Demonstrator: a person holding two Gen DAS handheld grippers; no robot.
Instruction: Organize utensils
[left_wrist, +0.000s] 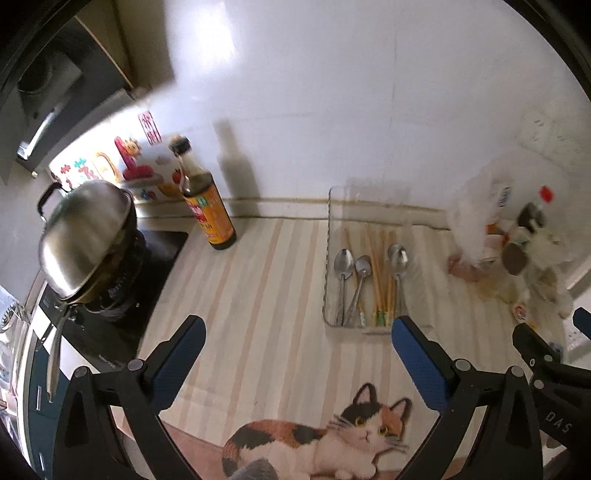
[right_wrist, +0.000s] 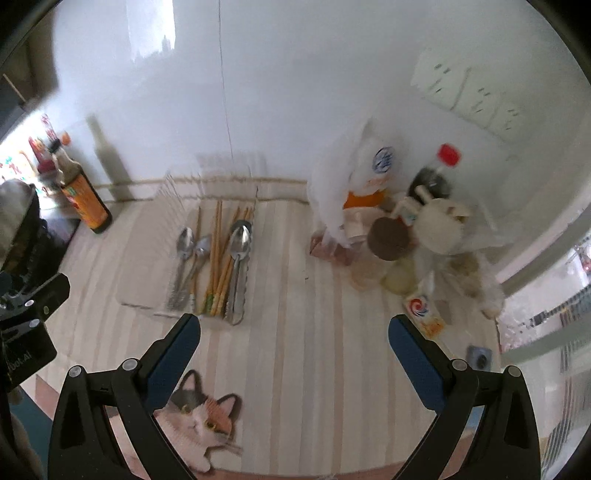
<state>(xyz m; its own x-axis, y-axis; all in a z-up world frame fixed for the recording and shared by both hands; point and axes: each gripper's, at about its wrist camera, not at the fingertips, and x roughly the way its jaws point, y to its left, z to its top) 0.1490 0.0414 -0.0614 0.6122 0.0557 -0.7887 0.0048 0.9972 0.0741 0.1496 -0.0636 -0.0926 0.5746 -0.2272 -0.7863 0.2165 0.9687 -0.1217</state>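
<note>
Both fisheye views are bright but soft, with motion blur smearing the bagged clutter at right. Glare washes the glossy white wall, where the sauce bottle casts a dark shadow. Edges curve into black corners.

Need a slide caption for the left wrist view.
Open left hand-held gripper hovers over the striped mat, facing a clear tray holding spoons and chopsticks.

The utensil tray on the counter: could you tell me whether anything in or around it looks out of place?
Mostly tidy: spoons and chopsticks lie lengthwise in the clear tray. One middle spoon lies slightly slanted across its neighbour. To the right, a cluttered pile of bags and jars crowds the counter.
</note>
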